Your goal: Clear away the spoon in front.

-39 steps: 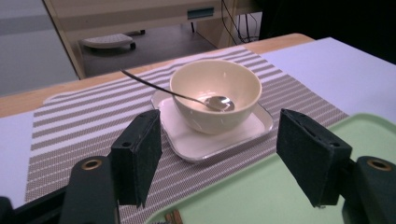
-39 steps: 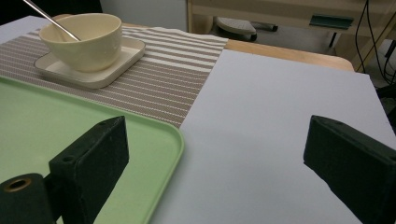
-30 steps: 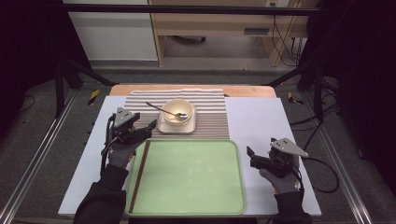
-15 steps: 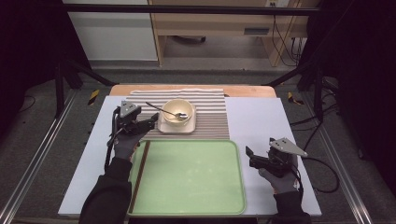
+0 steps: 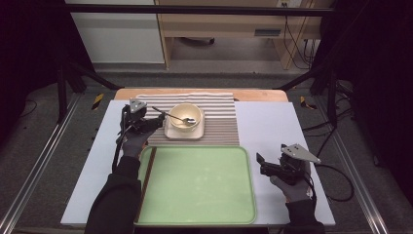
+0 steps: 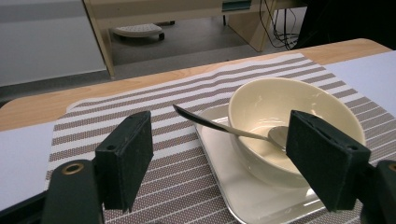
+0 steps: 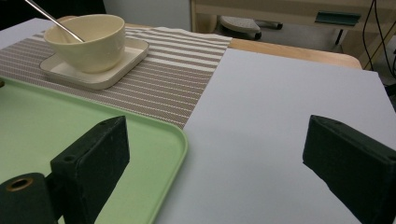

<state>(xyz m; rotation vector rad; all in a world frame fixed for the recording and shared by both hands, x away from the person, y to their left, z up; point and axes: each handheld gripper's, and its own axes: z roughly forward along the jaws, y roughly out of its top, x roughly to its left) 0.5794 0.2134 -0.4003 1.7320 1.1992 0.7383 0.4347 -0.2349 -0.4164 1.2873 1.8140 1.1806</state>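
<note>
A cream bowl (image 5: 185, 115) stands on a square cream plate (image 5: 183, 132) on a striped placemat (image 5: 219, 122). A metal spoon (image 5: 170, 116) rests in the bowl, its handle pointing left. My left gripper (image 5: 155, 122) is open just left of the plate, close to the handle's tip. In the left gripper view my left gripper (image 6: 224, 163) has just been opening; nothing is between its jaws, and the spoon (image 6: 215, 125) and bowl (image 6: 299, 105) lie just ahead. My right gripper (image 5: 260, 164) is open over the white mat, right of the green tray (image 5: 195, 195).
A dark brown strip (image 5: 146, 183) lies along the tray's left side. The right gripper view has my right gripper (image 7: 219, 172) above the white mat (image 7: 280, 102), with the tray's corner (image 7: 173, 140) at its left jaw. Desk legs and cables stand beyond the table.
My left gripper has moved forward and to the right, toward the spoon handle and plate, and its jaws look slightly wider. The right gripper has stayed put.
</note>
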